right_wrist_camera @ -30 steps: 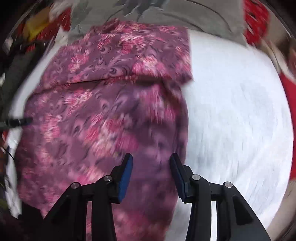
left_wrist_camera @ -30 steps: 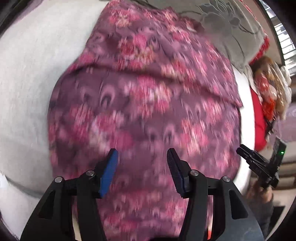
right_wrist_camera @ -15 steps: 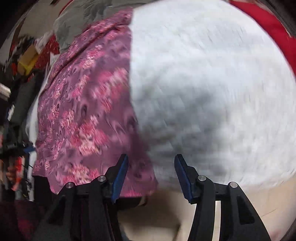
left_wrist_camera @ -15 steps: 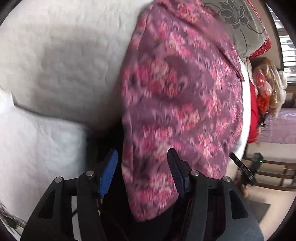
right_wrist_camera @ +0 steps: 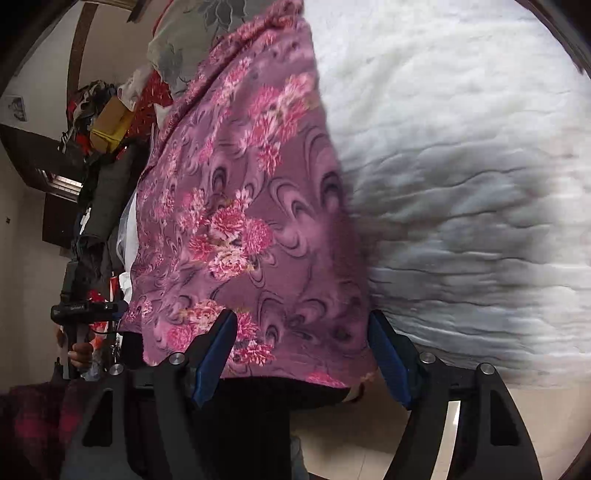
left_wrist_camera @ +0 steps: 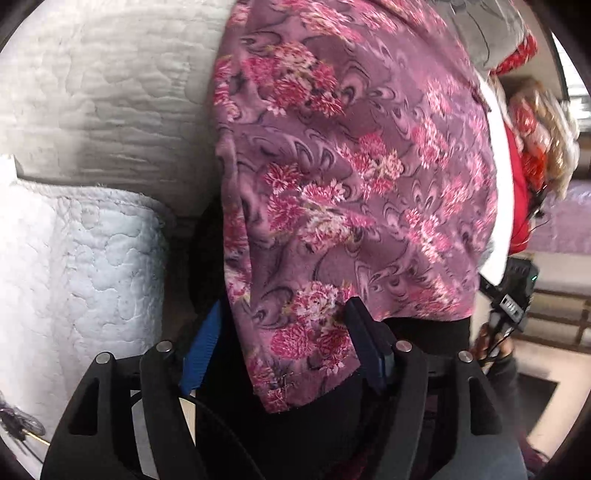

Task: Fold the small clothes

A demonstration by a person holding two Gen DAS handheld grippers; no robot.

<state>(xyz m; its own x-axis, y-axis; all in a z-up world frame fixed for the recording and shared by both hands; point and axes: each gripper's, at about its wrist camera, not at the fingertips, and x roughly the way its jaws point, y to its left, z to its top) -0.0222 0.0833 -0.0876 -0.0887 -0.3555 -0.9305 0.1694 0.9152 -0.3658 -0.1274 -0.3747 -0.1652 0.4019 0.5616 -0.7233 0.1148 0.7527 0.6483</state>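
1. The purple floral garment lies on the white quilted bed, and its near edge hangs over the near side of the bed.
2. The left gripper has its jaws apart; the near left corner of the garment hangs between them, touching the right pad.
3. The right gripper has its jaws apart too, around the near right corner of the garment.
4. A grey flowered pillow lies at the far end of the bed, just beyond the garment.
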